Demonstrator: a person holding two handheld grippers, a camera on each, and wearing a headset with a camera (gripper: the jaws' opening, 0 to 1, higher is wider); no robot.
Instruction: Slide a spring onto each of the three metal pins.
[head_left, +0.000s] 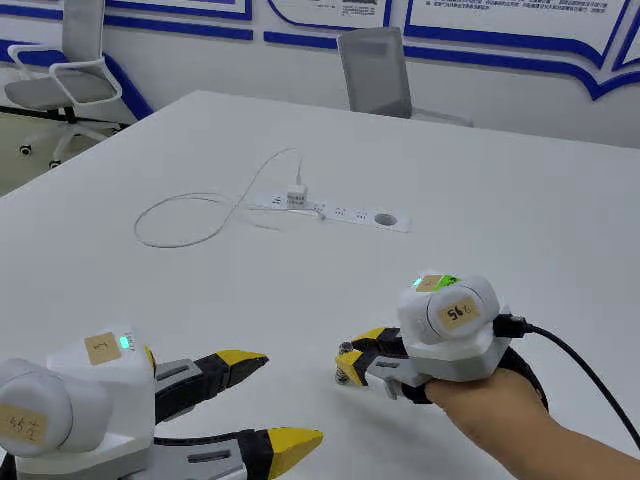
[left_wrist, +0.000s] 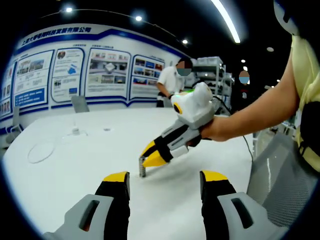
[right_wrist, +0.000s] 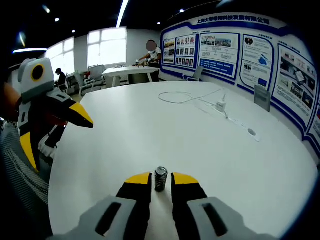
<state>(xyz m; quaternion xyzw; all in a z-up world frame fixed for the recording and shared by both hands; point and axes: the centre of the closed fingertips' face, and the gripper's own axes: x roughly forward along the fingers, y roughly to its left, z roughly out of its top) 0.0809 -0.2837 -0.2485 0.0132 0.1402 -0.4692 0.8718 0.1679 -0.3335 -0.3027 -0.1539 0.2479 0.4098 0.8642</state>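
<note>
A spring (right_wrist: 160, 178) is gripped upright between the yellow tips of the right gripper (head_left: 350, 362), with its foot set on the white table (head_left: 420, 190) (on the person's side). The left gripper (head_left: 277, 398) is held near it, jaws spread wide with nothing between them. A power strip (head_left: 340, 213) is seen farther back.

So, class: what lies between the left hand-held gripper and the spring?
Nothing: bare white table separates the left hand-held gripper from the spring, as the left gripper view shows.
</note>
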